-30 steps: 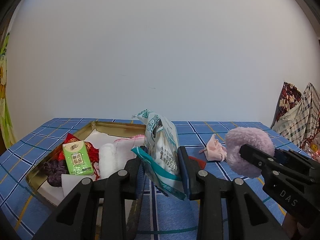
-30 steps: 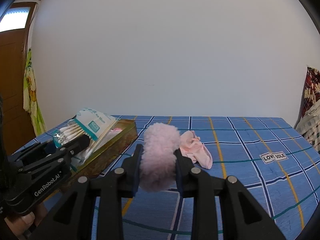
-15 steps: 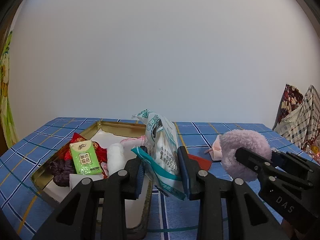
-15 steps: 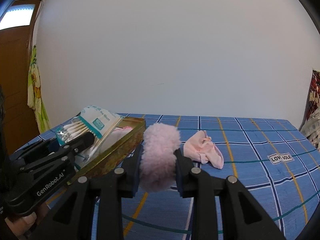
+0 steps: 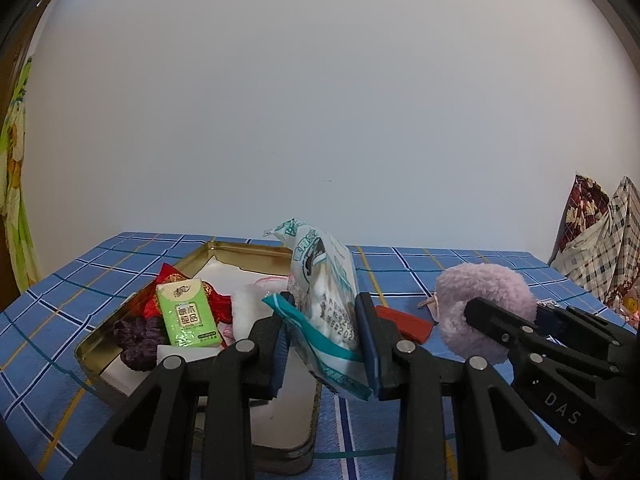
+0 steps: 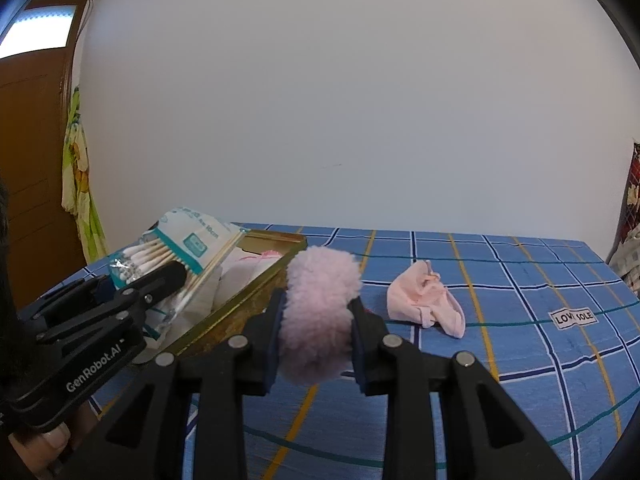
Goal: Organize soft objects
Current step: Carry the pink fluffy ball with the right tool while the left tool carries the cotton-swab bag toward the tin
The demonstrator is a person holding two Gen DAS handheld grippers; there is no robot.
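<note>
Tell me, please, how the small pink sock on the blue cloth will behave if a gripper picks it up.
The pink sock lies crumpled and folded on the checked cloth, so it is probably floppy and would droop from a pinch. It looks thin, so likely very light. Being flat fabric, it should neither roll nor tip, though a push may bunch it.

red item [image 5: 404, 321] half hidden (behind left gripper [image 5: 325, 344])

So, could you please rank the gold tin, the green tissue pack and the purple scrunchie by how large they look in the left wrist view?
1. Gold tin, clearly the largest; it holds the other two.
2. Green tissue pack.
3. Purple scrunchie, partly hidden behind the pack, so its place against the pack is unsure.
</note>
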